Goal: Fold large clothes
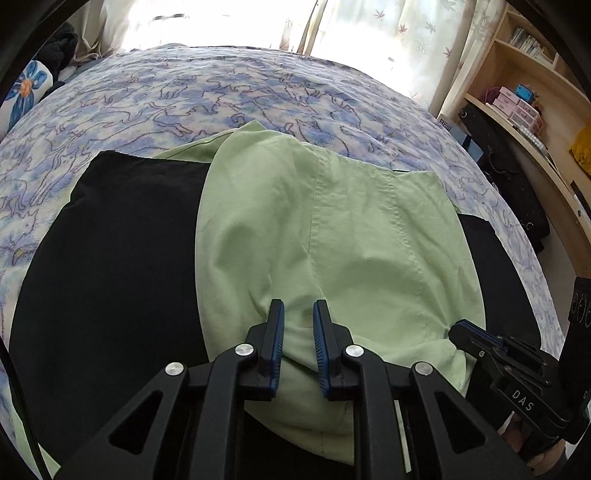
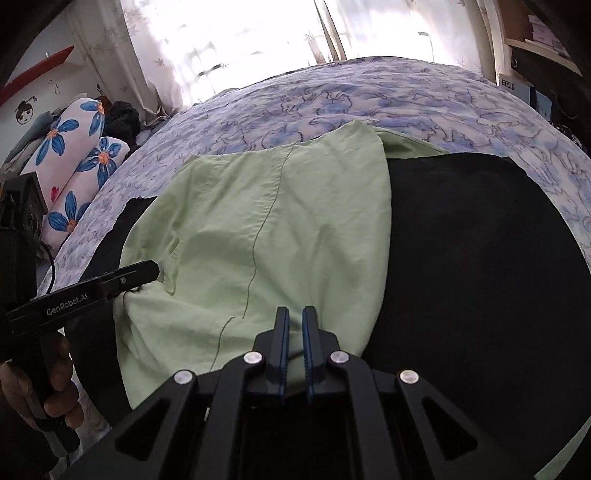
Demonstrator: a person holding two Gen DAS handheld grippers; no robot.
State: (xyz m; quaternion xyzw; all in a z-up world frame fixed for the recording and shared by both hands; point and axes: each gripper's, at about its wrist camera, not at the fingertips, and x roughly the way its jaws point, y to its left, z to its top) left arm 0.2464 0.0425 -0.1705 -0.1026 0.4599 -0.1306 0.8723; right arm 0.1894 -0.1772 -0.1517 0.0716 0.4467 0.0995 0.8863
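Home bedroom, bed with patterned blanket (image 1: 258,92), flowered pillows (image 2: 74,147), curtained window (image 2: 240,40), bookshelf (image 1: 524,74)

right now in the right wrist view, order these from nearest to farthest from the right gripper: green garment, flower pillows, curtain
1. green garment, at the right gripper, cloth between its fingers
2. flower pillows, far left on the bed
3. curtain, beyond the bed at the top

We cannot see the near hem of the green garment (image 1: 332,229): the left gripper (image 1: 298,317) covers it. The black cloth (image 2: 480,258) runs off the lower frame edge. The window (image 2: 229,33) is blown out white, and the shelf's books (image 1: 526,42) are too small to read
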